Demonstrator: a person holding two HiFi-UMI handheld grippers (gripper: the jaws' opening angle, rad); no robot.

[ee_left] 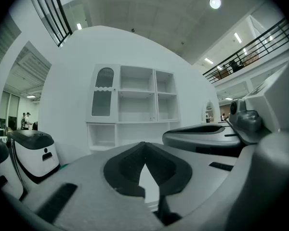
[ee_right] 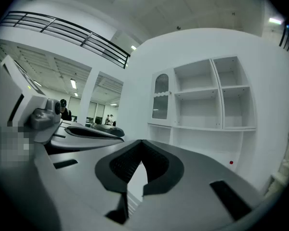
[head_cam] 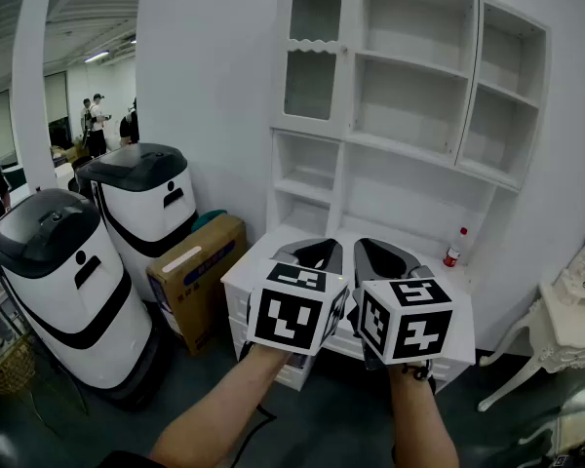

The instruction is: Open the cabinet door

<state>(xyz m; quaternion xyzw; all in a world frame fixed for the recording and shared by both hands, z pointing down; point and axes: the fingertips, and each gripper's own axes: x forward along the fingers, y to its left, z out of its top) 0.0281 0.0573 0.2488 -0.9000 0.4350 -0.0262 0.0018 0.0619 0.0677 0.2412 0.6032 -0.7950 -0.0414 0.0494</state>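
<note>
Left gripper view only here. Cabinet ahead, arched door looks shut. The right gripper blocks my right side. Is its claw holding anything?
Observer: No. In its own view the right claw is shut, with nothing in it.
Operator: Anything on the counter behind it?
Observer: A red-capped bottle stands upright at the counter's right end, near the wall.
Operator: What's low down, left of the cabinet?
Observer: A cardboard box stands on the floor beside the cabinet's base.
</note>
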